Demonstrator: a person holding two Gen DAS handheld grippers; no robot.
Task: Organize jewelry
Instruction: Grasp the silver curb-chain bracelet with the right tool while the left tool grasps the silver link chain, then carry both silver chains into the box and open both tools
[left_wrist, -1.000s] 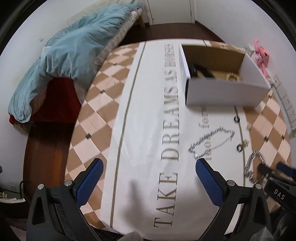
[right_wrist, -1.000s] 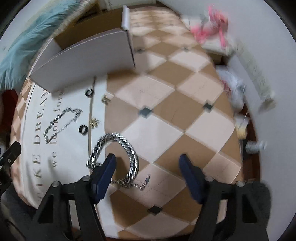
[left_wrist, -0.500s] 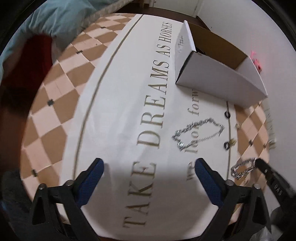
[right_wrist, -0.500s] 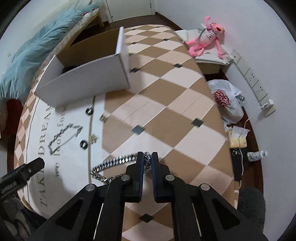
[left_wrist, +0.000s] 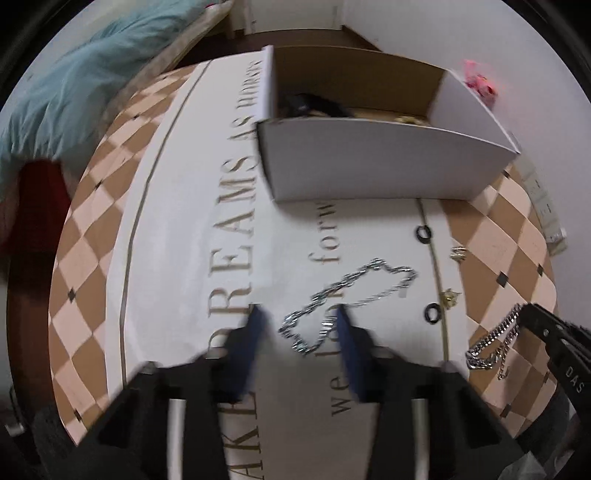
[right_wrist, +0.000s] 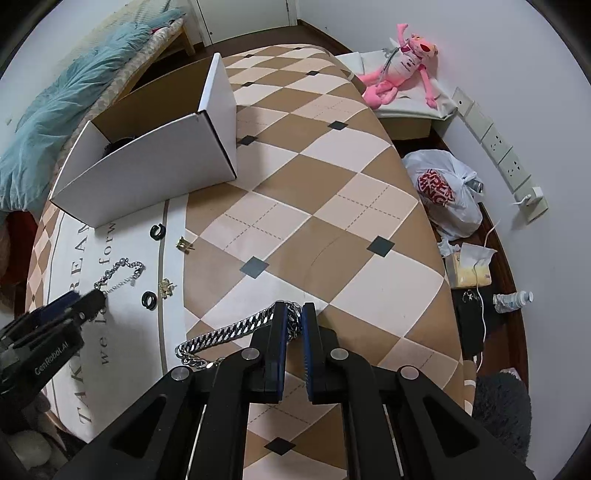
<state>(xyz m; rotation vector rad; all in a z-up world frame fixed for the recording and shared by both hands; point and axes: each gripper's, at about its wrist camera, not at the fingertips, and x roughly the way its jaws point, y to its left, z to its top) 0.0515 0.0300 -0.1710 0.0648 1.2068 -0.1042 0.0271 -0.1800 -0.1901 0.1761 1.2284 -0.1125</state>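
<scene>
Jewelry: right tool (right_wrist: 293, 325) clamped on heavy curb chain (right_wrist: 229, 334). Left tool (left_wrist: 297, 325), jaws just closing, straddles thin chain (left_wrist: 347, 295), pads apart; box (left_wrist: 369, 162) at 12 o'clock.

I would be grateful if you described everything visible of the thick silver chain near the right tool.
The thick chain is a heavy curb-link piece, metal by its polished silver shine. It lies flat on the checkered cloth in a curved line, with a thinner tail trailing from its near end. Its far end sits between the pads of the right tool, which is shut on it. Nothing else touches it; the rings and thin chain lie apart.
</scene>
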